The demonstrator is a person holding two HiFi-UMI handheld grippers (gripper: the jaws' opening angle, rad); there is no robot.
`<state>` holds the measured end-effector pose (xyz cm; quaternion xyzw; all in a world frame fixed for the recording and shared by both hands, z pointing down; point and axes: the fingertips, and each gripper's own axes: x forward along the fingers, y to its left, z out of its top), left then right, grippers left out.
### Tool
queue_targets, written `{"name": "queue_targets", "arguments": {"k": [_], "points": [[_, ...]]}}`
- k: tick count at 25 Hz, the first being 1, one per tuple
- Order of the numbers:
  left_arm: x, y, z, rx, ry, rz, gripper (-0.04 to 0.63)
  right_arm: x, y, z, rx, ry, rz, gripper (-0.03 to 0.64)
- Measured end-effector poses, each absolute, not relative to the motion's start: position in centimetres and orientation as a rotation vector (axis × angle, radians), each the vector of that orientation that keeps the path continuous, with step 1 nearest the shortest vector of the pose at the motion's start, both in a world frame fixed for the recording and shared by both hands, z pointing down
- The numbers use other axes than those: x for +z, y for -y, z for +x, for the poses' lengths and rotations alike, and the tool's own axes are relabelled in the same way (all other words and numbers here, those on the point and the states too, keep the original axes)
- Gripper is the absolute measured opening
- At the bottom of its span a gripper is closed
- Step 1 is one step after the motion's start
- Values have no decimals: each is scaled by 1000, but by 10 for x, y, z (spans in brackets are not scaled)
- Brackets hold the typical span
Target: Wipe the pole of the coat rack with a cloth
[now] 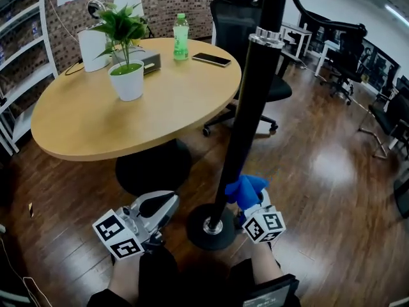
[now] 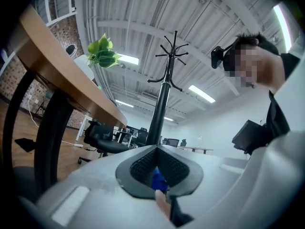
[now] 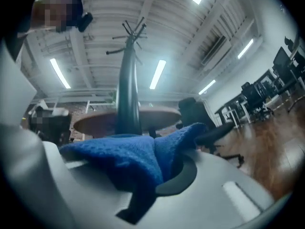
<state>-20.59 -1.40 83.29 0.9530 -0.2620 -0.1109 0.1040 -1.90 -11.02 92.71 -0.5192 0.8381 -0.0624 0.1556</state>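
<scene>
Nubbly blue cloth [image 1: 246,189], smooth black pole [image 1: 251,107] with shiny metal collar [image 1: 266,38], glossy wooden floor [image 1: 332,171].

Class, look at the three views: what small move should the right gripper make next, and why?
Probably press the blue cloth against the pole and slide it upward. The right gripper is shut on the cloth low beside the pole, just above the base, so nearly all of the pole's length lies above it.
</scene>
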Motion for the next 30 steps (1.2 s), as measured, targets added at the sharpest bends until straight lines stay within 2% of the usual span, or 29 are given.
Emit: {"name": "queue_targets", "arguments": {"k": [4,9,15,22,30], "points": [[852,12,-204,-275,795,2785,2,1035,120,-18,-478,-2415,-1572,20],[869,8,-214,-229,848,2752,2,1127,121,-18,-779,-2367,-1641,20],[873,0,-217,-213,862,2742,2,1153,120,-20,-907,-2375,-1662,20],[857,-2,-214,-265,846,2771,2,1020,150,-14,-593,-2406,-1539,17],[827,-9,-215,-376,819,2814,2,743,140,-10,24,-2269,-1345,17]]}}
